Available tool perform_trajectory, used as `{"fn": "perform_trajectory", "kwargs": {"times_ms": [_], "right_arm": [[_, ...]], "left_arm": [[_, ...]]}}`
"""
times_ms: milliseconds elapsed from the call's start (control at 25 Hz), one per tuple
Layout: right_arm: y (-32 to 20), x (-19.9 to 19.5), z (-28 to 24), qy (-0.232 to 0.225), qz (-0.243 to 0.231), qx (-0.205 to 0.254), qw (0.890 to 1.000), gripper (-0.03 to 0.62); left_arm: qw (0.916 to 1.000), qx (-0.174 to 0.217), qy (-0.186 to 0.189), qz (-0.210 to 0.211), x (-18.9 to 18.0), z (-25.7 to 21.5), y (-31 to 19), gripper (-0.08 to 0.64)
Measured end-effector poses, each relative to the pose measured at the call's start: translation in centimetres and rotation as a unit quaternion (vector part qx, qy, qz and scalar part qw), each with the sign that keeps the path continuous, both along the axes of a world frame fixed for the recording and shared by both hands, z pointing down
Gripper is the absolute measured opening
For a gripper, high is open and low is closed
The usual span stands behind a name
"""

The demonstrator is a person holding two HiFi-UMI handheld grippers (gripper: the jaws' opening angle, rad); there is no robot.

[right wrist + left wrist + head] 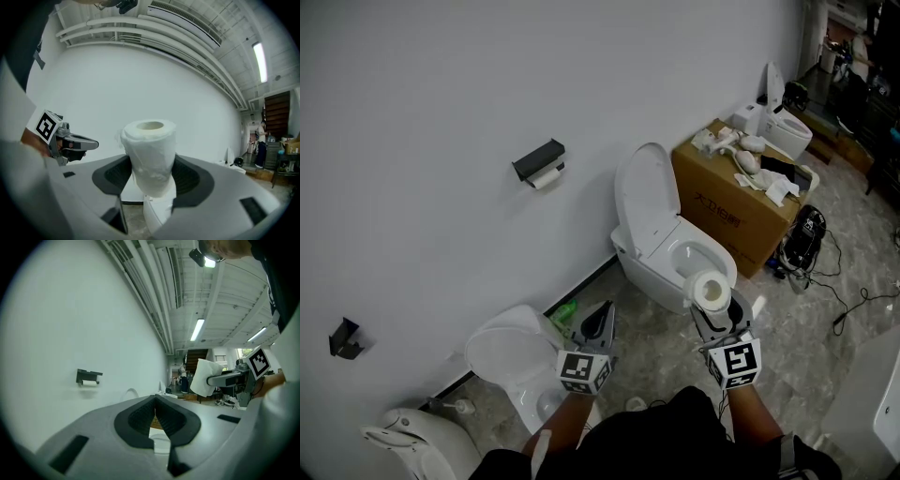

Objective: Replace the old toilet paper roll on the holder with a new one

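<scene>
A black holder [539,159] is fixed high on the white wall, with a small, nearly spent white roll [546,176] hanging under it. The same holder [88,376] shows small at the left of the left gripper view. My right gripper [712,309] is shut on a full white toilet paper roll [711,290], held upright between the pads [115,176]; the roll [151,157] fills the middle of the right gripper view. My left gripper [602,317] is shut with nothing in it, its tips meeting [154,399]. Both grippers hang well below and to the right of the holder.
A white toilet [670,248] with its lid up stands against the wall ahead. A cardboard box [733,202] with white parts on top sits to its right. Another toilet [516,361] is at the lower left, a black bag [804,234] and cables lie on the floor.
</scene>
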State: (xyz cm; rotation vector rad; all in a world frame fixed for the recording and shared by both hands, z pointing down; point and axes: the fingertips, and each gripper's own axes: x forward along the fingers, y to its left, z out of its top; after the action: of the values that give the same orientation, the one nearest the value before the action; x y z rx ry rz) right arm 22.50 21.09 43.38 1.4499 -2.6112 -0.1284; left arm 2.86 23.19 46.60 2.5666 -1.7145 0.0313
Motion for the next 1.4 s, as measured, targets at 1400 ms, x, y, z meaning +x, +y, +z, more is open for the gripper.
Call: {"fn": "perform_trajectory", "kwargs": {"times_ms": [1400], "right_arm": [[-24.1, -2.4, 0.5, 0.017, -0.140, 0.012, 0.990, 0.262]], "left_arm": [[0.9940, -0.002, 0.014, -0.109, 0.5, -1.3, -21.4, 0.008]]}}
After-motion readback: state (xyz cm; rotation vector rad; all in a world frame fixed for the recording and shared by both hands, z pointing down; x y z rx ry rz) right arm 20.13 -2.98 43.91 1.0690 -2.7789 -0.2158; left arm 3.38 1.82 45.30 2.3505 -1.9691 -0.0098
